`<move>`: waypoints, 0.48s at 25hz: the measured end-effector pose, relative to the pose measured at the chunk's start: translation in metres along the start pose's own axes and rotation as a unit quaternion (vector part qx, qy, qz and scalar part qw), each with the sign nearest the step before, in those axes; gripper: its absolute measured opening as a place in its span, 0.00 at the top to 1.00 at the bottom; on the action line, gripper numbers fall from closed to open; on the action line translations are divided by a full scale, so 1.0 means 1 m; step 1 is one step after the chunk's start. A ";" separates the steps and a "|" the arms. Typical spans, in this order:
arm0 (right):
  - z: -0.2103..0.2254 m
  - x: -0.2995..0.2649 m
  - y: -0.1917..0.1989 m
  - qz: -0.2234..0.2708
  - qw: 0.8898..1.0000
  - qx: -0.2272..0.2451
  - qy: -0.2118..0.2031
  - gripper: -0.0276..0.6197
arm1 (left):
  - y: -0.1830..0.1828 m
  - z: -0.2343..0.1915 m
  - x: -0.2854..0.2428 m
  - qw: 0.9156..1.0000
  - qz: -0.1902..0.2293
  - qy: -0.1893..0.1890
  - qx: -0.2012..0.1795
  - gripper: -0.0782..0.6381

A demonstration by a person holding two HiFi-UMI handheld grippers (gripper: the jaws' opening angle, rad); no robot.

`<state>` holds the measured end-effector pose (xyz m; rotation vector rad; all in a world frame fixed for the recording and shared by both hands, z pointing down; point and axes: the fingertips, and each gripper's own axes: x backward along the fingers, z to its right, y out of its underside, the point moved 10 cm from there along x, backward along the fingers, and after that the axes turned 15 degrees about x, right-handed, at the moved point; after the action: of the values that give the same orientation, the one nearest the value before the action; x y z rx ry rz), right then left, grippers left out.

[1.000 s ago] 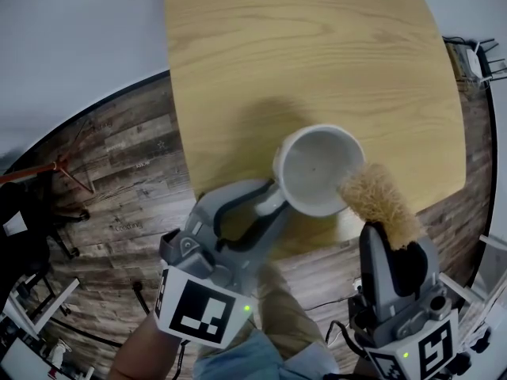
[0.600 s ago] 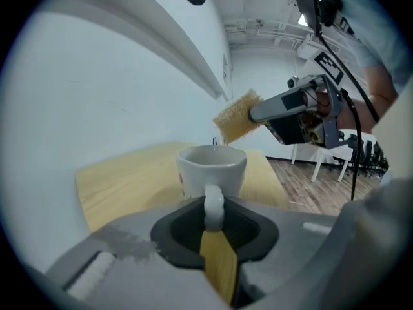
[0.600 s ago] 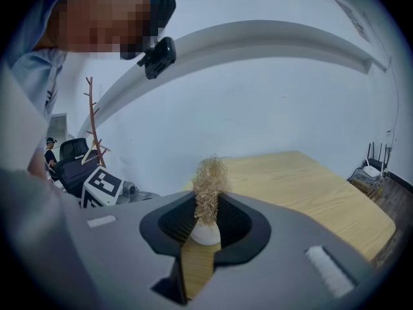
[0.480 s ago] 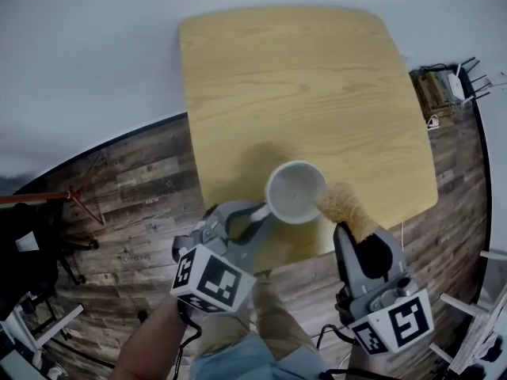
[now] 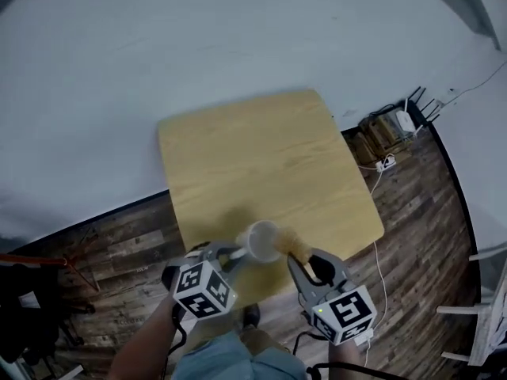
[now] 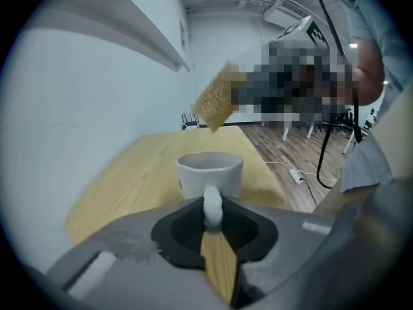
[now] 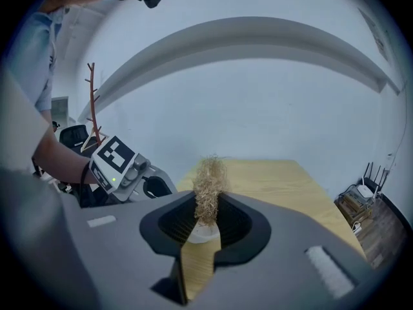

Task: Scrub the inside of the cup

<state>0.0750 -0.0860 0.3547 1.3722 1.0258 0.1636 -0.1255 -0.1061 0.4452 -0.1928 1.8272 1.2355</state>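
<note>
**Head view: scrubber poised at the cup's rim, near edge of the bench**

From where I stand, the white cup (image 5: pixel 261 241) is over the near edge of the bench (image 5: pixel 261 149), mouth up. I cannot tell whether it rests on the wood or is held just clear of it. The left tongs (image 6: pixel 213 223) are closing on the handle (image 6: pixel 212 205), which stands upright between the jaws with the pads already on it. The right tongs (image 7: pixel 205 219) are clenched on a tan, fibrous scrubber (image 7: pixel 210 183), whose loose end pokes out past the jaws. In the left gripper view that end hangs above and beyond the cup's mouth, so to my eye it is not yet inside.

The step in hand looks like getting the scrubber in. The handle is thin, so the left grip should be firm first, or the cup may twist once the fibres drag on the wall. The scrubber is best lowered straight into the mouth and then swept round the wall and base. The fibres look soft, so steady pressure seems right, not force. The cup is close to the edge, and a hard sideways shove could tip it to the floor.
</note>
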 end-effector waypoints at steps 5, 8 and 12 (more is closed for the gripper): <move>0.002 0.001 -0.004 -0.018 1.000 -0.006 -0.023 0.84 | -0.005 0.001 0.005 1.000 -0.013 0.012 -0.006 0.79; 0.003 -0.006 -0.003 -0.023 0.998 0.003 -0.062 0.84 | -0.009 0.000 0.006 1.000 -0.018 0.013 -0.007 0.79; 0.004 -0.024 0.008 -0.041 0.990 0.028 -0.136 0.84 | -0.017 0.004 0.005 0.999 -0.033 0.007 -0.043 0.79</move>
<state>0.0676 -0.1025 0.3730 1.3573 0.8604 -0.1113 -0.1166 -0.1098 0.4292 -0.3074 1.7665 1.2694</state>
